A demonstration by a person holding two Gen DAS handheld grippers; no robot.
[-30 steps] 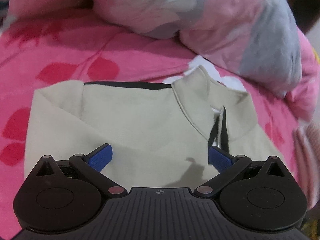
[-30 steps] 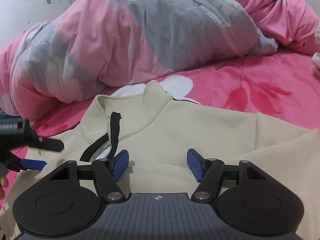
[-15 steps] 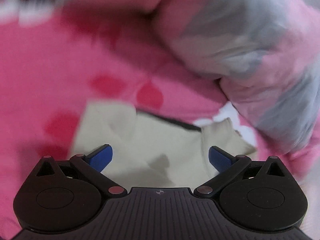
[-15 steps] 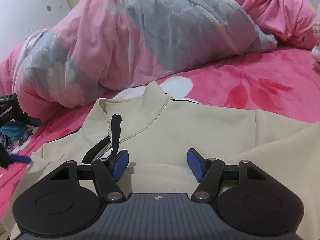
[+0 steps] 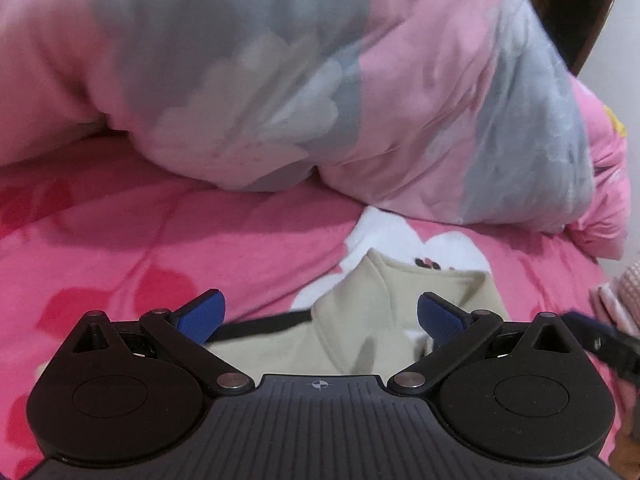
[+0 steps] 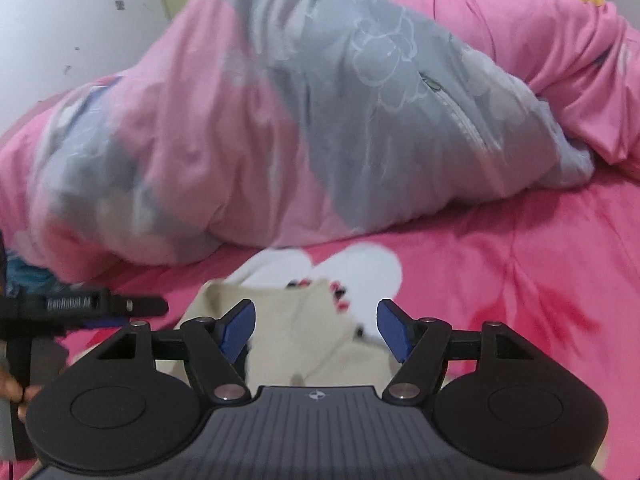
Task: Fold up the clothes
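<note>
Sweater [image 5: 360, 320] lies flat on the bed, its collar end showing between the blue pads of both tongs. Left tongs [image 5: 320, 314] are spread wide and grip nothing, hovering over the collar and a black trim strip [image 5: 264, 326]. Right tongs [image 6: 316, 328] are likewise released, held above the blurred beige fabric [image 6: 296, 332]. From the right wrist view, the left tongs' black body [image 6: 80, 308] sits just to the left. Past the collar, the pink sheet [image 5: 200, 232] carries a white heart print [image 6: 352, 272]. Beyond that, a pink-and-grey duvet [image 5: 320, 80] is heaped across the bed.
</note>
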